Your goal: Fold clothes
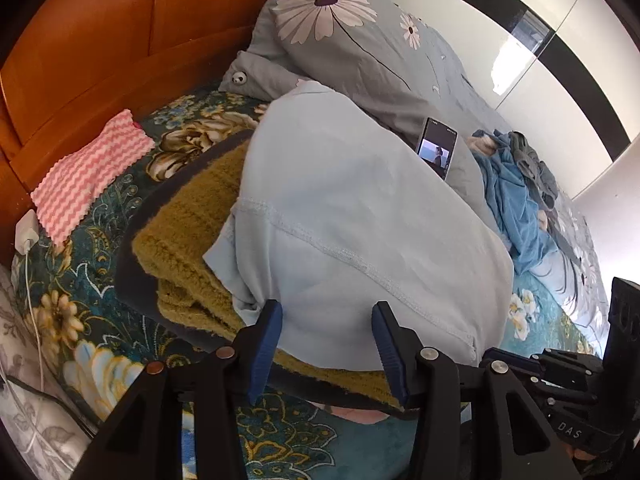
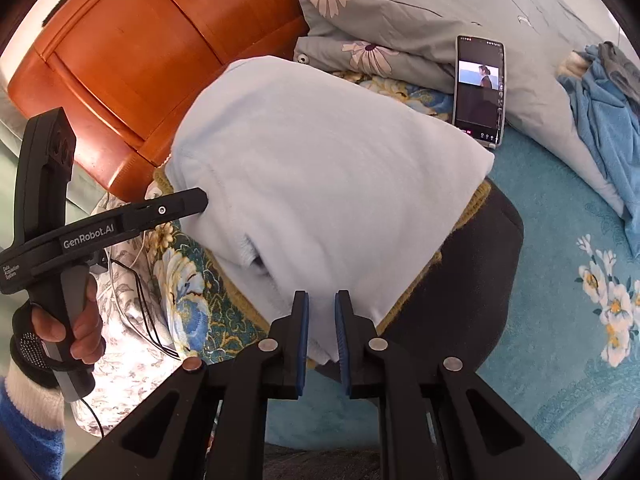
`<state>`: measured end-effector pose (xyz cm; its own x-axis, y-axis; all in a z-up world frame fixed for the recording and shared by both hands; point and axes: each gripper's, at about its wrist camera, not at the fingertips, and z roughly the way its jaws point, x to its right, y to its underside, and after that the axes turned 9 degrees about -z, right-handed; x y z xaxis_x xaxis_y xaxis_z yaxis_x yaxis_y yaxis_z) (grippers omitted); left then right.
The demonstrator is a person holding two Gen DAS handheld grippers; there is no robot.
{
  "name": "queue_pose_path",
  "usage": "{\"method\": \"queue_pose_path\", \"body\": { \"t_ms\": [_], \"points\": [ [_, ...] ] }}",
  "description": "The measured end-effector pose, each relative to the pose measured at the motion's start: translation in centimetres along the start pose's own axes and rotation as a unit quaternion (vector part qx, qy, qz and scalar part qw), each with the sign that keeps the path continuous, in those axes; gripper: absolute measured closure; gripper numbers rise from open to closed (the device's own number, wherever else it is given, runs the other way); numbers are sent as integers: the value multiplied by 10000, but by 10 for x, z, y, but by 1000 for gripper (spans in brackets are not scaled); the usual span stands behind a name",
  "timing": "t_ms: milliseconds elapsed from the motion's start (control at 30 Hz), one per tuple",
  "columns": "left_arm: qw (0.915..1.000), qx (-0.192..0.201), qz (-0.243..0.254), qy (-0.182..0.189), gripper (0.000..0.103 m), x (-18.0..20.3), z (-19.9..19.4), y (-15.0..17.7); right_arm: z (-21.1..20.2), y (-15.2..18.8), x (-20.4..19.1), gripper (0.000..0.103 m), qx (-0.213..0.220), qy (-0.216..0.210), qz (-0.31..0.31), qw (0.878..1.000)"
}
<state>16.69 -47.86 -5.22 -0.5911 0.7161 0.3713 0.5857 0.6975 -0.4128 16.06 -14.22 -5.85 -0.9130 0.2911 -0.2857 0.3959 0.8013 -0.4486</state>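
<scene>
A folded light blue garment (image 1: 352, 208) (image 2: 320, 184) lies on top of a mustard knit garment (image 1: 188, 236) and a dark grey one (image 2: 464, 288), stacked on the bed. My left gripper (image 1: 326, 312) stands open at the blue garment's near edge, its blue pads apart on either side of the cloth. In the right wrist view the left gripper (image 2: 202, 200) touches the garment's left edge, with a person's gloved hand (image 2: 60, 320) on its handle. My right gripper (image 2: 322, 300) is nearly closed, with the blue garment's near corner pinched between its pads.
A phone (image 2: 478, 88) with a lit screen leans on a grey daisy-print quilt (image 1: 360, 40). Loose blue clothes (image 1: 516, 200) lie at the right. A pink striped cloth (image 1: 92, 176), a charger with its white cable (image 1: 26, 236) and the wooden headboard (image 2: 140, 48) are at the left.
</scene>
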Motion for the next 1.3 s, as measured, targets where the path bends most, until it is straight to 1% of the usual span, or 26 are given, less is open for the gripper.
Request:
{"method": "queue_pose_path", "body": {
  "t_ms": [33, 133, 200, 333, 367, 433, 500, 533, 567, 600, 633, 700, 767, 900, 967, 1100, 1133, 1167, 1233, 1267, 1300],
  "points": [
    [10000, 65, -26, -14, 50, 1, -2, 5, -1, 3, -2, 90, 25, 28, -19, 10000],
    [9997, 205, -116, -37, 43, 2, -5, 19, -4, 12, -8, 89, 82, 86, -65, 9999],
    [9996, 151, -252, -39, 40, 0, -1, 30, -4, 19, -10, 86, 83, 97, -25, 9999],
    [9989, 29, -356, -299, 38, -2, 9, 52, 4, 33, -16, 85, -58, 29, 64, 10000],
    [9987, 9, -358, -367, 36, -2, 11, 57, 7, 35, -19, 85, -84, 22, 69, 9999],
    [9981, 8, -372, -491, 29, -3, 13, 67, 12, 40, -25, 85, -148, -4, 70, 9999],
    [9975, 76, -427, -563, 13, -3, 12, 74, 16, 43, -30, 84, -184, 36, 72, 9998],
    [9972, 104, -453, -591, 9, -4, 11, 77, 17, 45, -32, 80, -177, 48, 92, 9998],
    [9970, 141, -472, -605, 2, -4, 9, 81, 17, 46, -33, 72, -173, 83, 111, 9998],
    [9967, 180, -489, -617, 0, -4, 7, 84, 18, 48, -35, 69, -160, 118, 127, 9997],
    [9965, 214, -496, -636, 0, -4, 5, 87, 18, 50, -36, 65, -157, 144, 145, 9997],
    [9960, 245, -513, -689, 0, -3, 1, 92, 18, 54, -38, 63, -149, 189, 182, 9995],
    [9958, 253, -547, -686, 0, -2, -2, 98, 19, 59, -39, 57, -128, 183, 217, 9995],
    [9953, 286, -561, -736, 0, -1, -9, 107, 18, 66, -40, 56, -55, 268, 191, 9994],
    [9947, 351, -565, -782, 0, -1, -12, 111, 18, 70, -40, 44, -29, 318, 195, 9993],
    [9935, 435, -637, -836, 0, -2, -16, 119, 15, 75, -38, 44, 74, 332, 303, 9990],
    [9930, 481, -649, -860, 0, -1, -18, 121, 13, 77, -37, 40, 115, 334, 327, 9988],
    [9924, 524, -669, -893, 0, -1, -20, 123, 11, 78, -37, 30, 153, 364, 340, 9986],
    [9918, 570, -667, -930, 0, 1, -22, 126, 6, 80, -37, 22, 232, 401, 336, 9984],
    [9915, 571, -682, -953, 0, 2, -22, 127, 4, 82, -37, 19, 268, 417, 323, 9982],
    [9911, 569, -701, -976, 0, 2, -23, 128, 2, 83, -38, 19, 289, 455, 301, 9981]
  ]
}}
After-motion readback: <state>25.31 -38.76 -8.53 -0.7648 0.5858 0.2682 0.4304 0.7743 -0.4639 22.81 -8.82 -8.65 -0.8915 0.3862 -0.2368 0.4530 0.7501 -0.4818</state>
